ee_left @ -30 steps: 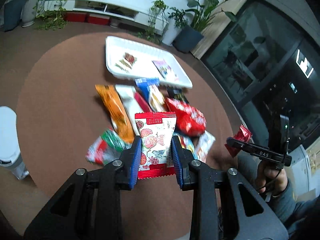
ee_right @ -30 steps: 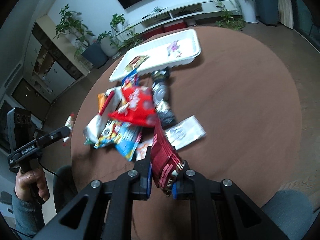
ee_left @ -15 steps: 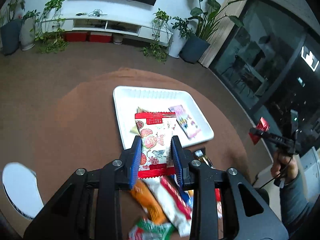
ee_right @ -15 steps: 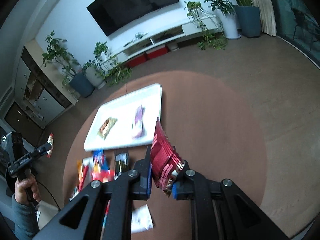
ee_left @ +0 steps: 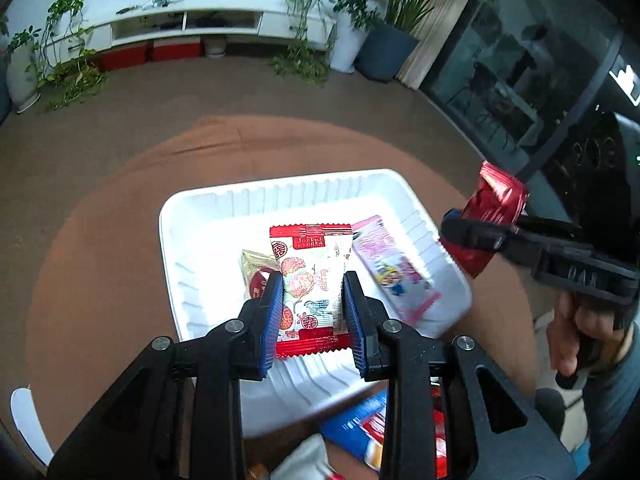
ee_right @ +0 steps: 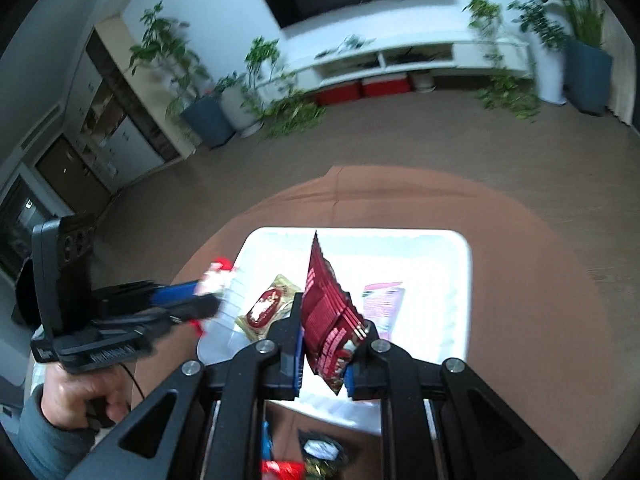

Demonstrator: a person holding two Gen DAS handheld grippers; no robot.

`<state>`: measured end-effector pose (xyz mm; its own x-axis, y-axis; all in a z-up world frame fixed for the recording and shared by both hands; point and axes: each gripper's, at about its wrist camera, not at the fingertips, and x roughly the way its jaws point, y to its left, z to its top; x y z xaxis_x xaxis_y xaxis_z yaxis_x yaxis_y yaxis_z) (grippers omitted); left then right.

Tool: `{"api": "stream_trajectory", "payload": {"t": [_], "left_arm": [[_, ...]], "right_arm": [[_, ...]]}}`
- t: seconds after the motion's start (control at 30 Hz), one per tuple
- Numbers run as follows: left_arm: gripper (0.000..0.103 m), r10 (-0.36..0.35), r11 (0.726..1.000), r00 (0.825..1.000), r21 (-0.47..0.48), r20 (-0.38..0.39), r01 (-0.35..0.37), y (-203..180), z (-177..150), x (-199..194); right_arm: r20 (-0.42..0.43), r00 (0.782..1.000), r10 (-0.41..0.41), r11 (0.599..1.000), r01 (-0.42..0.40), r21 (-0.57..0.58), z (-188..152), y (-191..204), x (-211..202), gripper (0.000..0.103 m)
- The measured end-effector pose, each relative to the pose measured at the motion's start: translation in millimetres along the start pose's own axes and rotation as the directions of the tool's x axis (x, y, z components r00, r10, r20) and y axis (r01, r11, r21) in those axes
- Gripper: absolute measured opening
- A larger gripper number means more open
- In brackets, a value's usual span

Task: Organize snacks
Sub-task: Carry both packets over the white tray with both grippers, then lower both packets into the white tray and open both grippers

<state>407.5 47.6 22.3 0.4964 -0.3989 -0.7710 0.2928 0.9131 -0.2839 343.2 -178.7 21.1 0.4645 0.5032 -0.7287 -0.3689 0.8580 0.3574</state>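
My left gripper is shut on a white snack packet with red ends and a floral print, held over the white tray. My right gripper is shut on a dark red foil packet, edge up, over the same tray. Each gripper shows in the other's view: the right one at the tray's right side, the left one at its left side. In the tray lie a gold and red snack and a pink and white packet.
The tray rests on a round brown table. More loose snacks, a blue one among them, lie at the near edge under the grippers. A person's hand holds the left gripper's handle. Potted plants and a white TV shelf stand beyond the table.
Both grippers have travelled forward from the snack pile to above the white tray, each keeping its packet. The pile has slid to the bottom of both views.
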Motion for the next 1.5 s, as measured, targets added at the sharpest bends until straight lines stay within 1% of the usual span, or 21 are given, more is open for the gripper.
{"api": "stream_trajectory", "payload": {"t": [0.1,0.2,0.23,0.27,0.37,0.6,0.77,0.87,1.0,1.1,1.13,1.3,1.33,1.37,1.4,1.43,1.47,1.5], "left_arm": [[0.027,-0.001,1.0,1.0,-0.018,-0.018,0.001,4.4,0.4,21.0],[0.027,0.01,1.0,0.998,0.0,-0.056,-0.01,0.9,-4.2,43.0],[0.027,0.014,1.0,0.998,0.003,-0.063,-0.014,-1.1,-5.9,50.2],[0.028,0.018,1.0,0.998,0.004,-0.067,-0.017,4.9,-15.3,49.0],[0.028,0.02,1.0,0.997,-0.002,-0.075,-0.02,4.1,-19.0,62.9],[0.028,0.054,0.998,0.995,0.049,-0.087,-0.05,-12.5,-21.5,84.3],[0.029,0.066,0.996,0.994,0.06,-0.083,-0.061,-15.3,-22.3,86.8],[0.029,0.077,0.994,0.994,0.081,-0.079,-0.071,-19.3,-22.5,89.2],[0.03,0.071,0.994,0.994,0.089,-0.085,-0.063,-21.5,-25.8,85.1],[0.03,0.078,0.993,0.992,0.092,-0.096,-0.069,-23.3,-26.9,86.9],[0.03,0.078,0.993,0.992,0.092,-0.095,-0.069,-22.7,-27.3,85.8],[0.03,0.071,0.995,0.995,0.076,-0.072,-0.065,-20.8,-26.4,78.5],[0.037,0.069,0.995,0.995,0.074,-0.067,-0.064,-20.5,-26.8,74.8],[0.055,0.07,0.995,0.996,0.072,-0.058,-0.065,-20.1,-27.3,70.5],[0.062,0.071,0.995,0.996,0.07,-0.045,-0.067,-20.6,-27.4,65.3],[0.073,0.068,0.996,0.997,0.067,-0.033,-0.066,-21.1,-27.2,58.9],[0.076,0.061,0.996,0.998,0.064,-0.017,-0.06,-21.6,-27.1,51.2],[0.076,0.057,0.996,0.998,0.062,-0.009,-0.057,-22.1,-26.7,45.8]], "right_arm": [[-0.059,0.998,-0.013,1.0,0.012,-0.012,-5.4,2.4,29.8,0.016],[-0.103,0.995,-0.016,1.0,0.015,-0.009,-12.4,-0.6,50.1,0.016],[-0.111,0.994,-0.017,1.0,0.016,-0.006,-14.0,-3.1,54.2,0.016],[-0.118,0.993,-0.019,1.0,0.018,-0.005,-15.2,-4.7,58.1,0.016],[-0.14,0.99,-0.019,1.0,0.018,-0.011,-19.5,-6.7,67.9,0.016],[-0.181,0.983,-0.028,0.999,0.024,-0.028,-25.0,-6.8,84.1,0.016],[-0.196,0.98,-0.045,0.999,0.041,-0.025,-25.6,-11.2,91.3,0.017],[-0.188,0.981,-0.053,0.999,0.051,-0.015,-28.0,-17.6,91.9,0.019],[-0.183,0.981,-0.061,0.998,0.059,-0.021,-29.7,-20.6,91.4,0.019],[-0.182,0.981,-0.067,0.998,0.064,-0.022,-30.5,-21.0,89.0,0.023],[-0.181,0.981,-0.068,0.998,0.065,-0.02,-31.0,-21.6,88.2,0.026],[-0.162,0.984,-0.069,0.998,0.068,-0.009,-31.4,-25.4,81.5,0.031],[-0.153,0.986,-0.067,0.998,0.067,-0.007,-30.9,-26.2,78.5,0.032],[-0.147,0.987,-0.065,0.998,0.065,-0.004,-30.5,-26.3,75.9,0.035],[-0.137,0.989,-0.06,0.998,0.061,0.001,-29.6,-26.9,71.5,0.039],[-0.127,0.99,-0.055,0.998,0.056,0.007,-28.4,-27.4,67.2,0.042],[-0.11,0.993,-0.046,0.999,0.049,0.017,-26.7,-28.0,60.4,0.049],[-0.096,0.995,-0.038,0.999,0.041,0.023,-25.7,-28.4,54.7,0.053]]}}
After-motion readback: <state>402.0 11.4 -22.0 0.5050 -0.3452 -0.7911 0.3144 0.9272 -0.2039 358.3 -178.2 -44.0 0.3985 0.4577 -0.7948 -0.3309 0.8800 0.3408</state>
